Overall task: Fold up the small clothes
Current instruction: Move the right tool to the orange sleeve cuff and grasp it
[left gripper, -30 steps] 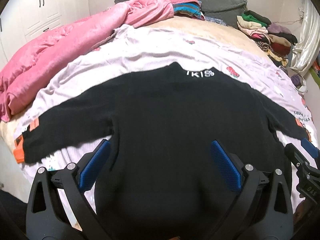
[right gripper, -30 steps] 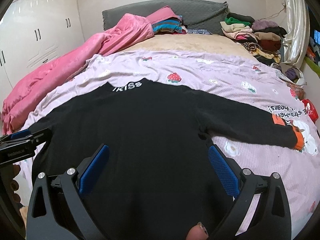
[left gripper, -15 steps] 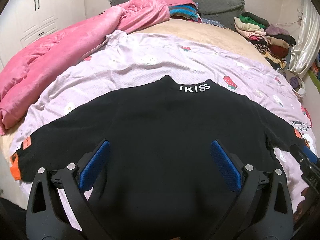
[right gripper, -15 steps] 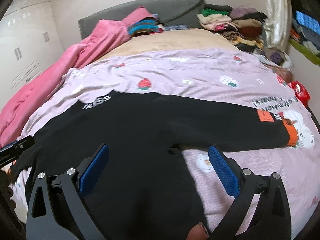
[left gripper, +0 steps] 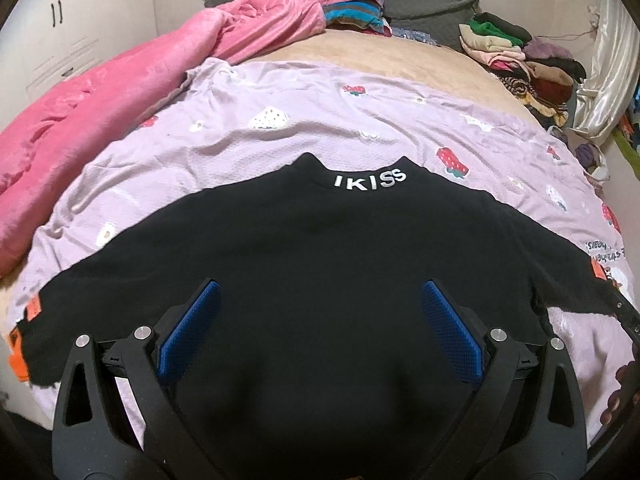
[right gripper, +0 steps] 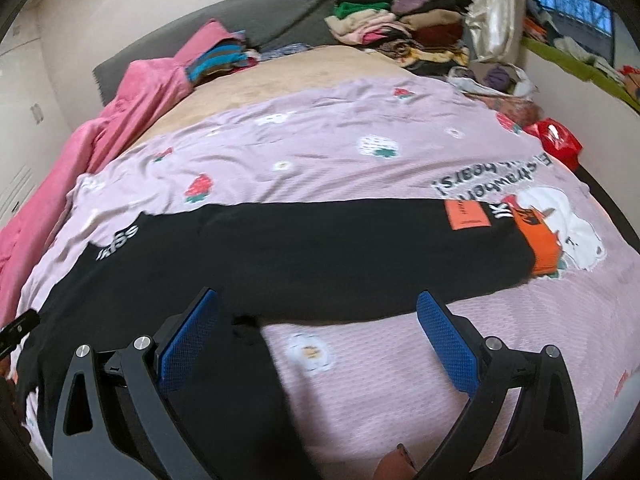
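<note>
Filling most of both views, a bed point(left gripper: 400, 60) is seen, covered by a lilac sheet point(left gripper: 280, 136) printed with strawberries and flowers. A pink blanket point(left gripper: 100, 96) is bunched along the upper left of the left wrist frame, and a stack of folded clothes point(left gripper: 520, 64) is seen at the upper right. A black sweater point(left gripper: 320, 264) is spread flat on the sheet at the centre and lower part of the left wrist frame, with the white lettering of its collar point(left gripper: 370, 180) turned toward the top. In the right wrist view, one sleeve point(right gripper: 380, 252) is stretched across the middle of the frame toward the right, ending in an orange cuff point(right gripper: 540, 248) with an orange patch point(right gripper: 466, 214) just beside it.

The left gripper point(left gripper: 319, 328) is held above the sweater's body at the bottom of its frame, its jaws spread wide with nothing between them. The right gripper point(right gripper: 318, 336) is positioned at the bottom of its frame near the sweater's armpit, its jaws likewise wide and empty.
</note>
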Available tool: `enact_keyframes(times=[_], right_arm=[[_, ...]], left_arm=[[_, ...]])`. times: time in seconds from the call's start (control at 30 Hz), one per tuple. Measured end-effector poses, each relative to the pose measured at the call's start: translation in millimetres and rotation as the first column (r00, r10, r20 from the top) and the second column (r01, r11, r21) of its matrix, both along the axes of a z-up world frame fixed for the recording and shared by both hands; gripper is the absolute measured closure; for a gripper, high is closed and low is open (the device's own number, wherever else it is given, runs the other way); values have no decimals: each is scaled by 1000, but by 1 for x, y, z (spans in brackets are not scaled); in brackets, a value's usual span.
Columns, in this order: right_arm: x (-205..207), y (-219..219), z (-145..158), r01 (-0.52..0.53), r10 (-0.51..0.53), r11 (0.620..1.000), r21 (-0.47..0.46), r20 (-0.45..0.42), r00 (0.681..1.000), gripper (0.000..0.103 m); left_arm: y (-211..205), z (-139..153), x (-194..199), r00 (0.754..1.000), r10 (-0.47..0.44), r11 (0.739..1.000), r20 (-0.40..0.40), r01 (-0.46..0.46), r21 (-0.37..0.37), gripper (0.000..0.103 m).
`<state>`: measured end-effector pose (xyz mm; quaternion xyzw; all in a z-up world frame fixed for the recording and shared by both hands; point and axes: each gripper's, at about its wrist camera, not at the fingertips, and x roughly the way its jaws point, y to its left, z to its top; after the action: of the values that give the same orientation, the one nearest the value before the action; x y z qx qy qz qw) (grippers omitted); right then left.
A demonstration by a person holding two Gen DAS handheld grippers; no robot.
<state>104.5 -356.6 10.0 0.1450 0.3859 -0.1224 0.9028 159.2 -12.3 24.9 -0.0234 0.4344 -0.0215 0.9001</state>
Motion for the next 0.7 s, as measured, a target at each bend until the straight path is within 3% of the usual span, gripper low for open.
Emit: enact_keyframes(times=[0.17,0.47,0.7], right_arm=[[0,-29,-7,85,-85,996,2,-19,996,4],[-2,-83,-35,219,-212,971,97,-74,974,4],[4,-129,-60,333,-317,935,124,-133,939,4]], left_arm=[[-11,-8,12,1000,-16,1000,-19,16,-8,9],[-33,-24,30,998,-51,999,-37,50,-10,9],[-43,-40,44,995,-71,997,-66,73,17,9]])
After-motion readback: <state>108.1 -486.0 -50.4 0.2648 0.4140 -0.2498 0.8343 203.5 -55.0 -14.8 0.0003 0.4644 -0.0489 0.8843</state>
